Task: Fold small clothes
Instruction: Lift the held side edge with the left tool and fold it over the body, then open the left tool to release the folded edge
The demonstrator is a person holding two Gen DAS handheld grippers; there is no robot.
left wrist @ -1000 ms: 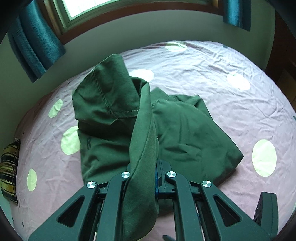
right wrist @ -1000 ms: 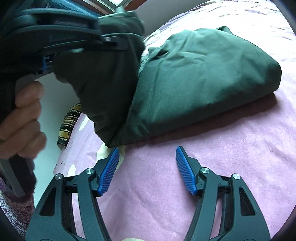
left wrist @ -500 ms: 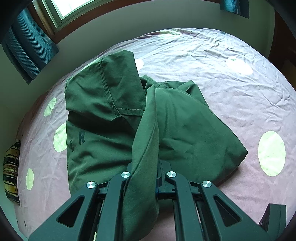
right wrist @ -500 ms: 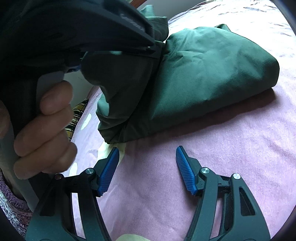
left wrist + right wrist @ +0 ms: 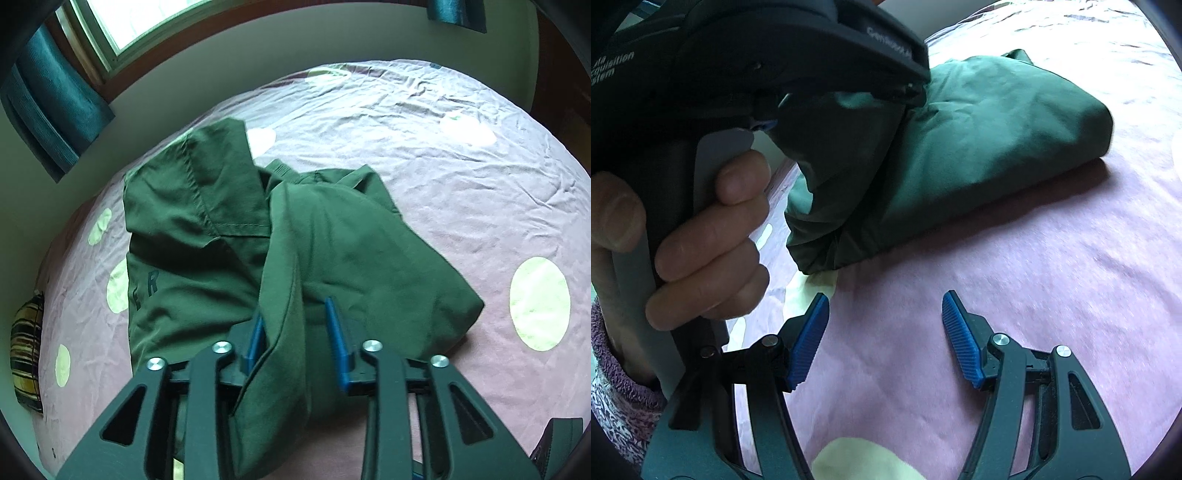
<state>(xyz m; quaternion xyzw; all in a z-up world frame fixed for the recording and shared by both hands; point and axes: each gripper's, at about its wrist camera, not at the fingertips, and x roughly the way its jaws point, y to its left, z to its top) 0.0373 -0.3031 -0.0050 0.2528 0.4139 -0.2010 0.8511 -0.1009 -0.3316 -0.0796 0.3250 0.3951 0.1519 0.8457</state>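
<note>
— On the bed, where exactly did the garment sit?

— Across the pink sheet (image 5: 424,155) with its pale green dots, the dark green garment (image 5: 369,258) lay bunched in a thick fold, toward the side with the window (image 5: 147,22) and the teal curtain (image 5: 48,107). I could read dark letters printed on its left panel.

— And your left gripper?

— My left gripper (image 5: 295,339) had its jaws parted. A loose strip of the green cloth draped down between the blue pads (image 5: 255,339), touching the left one and standing clear of the right, so it was not pinched. From the right wrist camera, my left hand (image 5: 701,240) was wrapped around the handle, and a fold of cloth hung under the tool's nose.

— The right one?

— My right gripper (image 5: 886,332) hovered low over bare sheet, jaws spread wide, holding nothing. The garment's near edge lay just beyond its fingertips (image 5: 809,332), apart from them.

— Was the cloth resting on the left tool's body anywhere?

— Possibly, lower down between the arms; the fabric hid that part, so I could not tell. A striped cushion (image 5: 26,350) sat at the far left edge of the bed.
</note>
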